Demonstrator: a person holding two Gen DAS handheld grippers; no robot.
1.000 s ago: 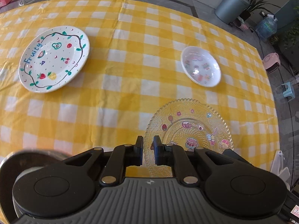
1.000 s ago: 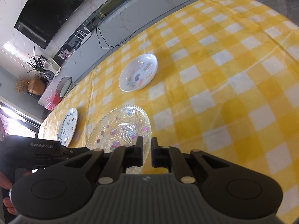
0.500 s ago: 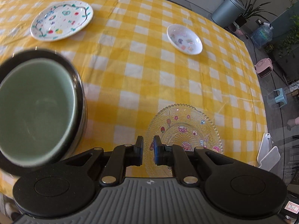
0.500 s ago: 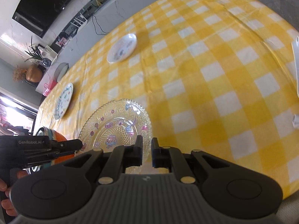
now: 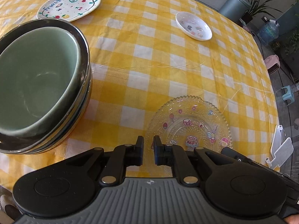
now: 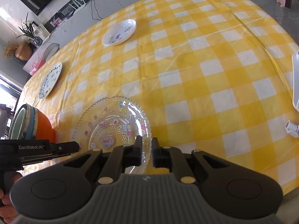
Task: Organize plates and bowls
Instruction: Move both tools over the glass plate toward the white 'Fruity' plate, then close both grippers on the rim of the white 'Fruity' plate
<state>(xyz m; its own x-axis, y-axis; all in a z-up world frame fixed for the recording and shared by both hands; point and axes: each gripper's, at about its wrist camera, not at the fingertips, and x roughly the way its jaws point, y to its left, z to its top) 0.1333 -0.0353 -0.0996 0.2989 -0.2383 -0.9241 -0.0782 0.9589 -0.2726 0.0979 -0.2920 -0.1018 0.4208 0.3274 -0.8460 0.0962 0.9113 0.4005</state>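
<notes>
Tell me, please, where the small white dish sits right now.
The small white dish sits alone at the table's far side, upper right in the left wrist view, beyond the clear glass plate.

On the desk (image 5: 149,59), the stacked bowls (image 5: 37,84) stand at the near left. The glass plate (image 5: 188,125) lies right of them. The fruit plate (image 5: 69,4) lies behind the bowls; the small dish (image 5: 194,26) lies at the far right.
</notes>
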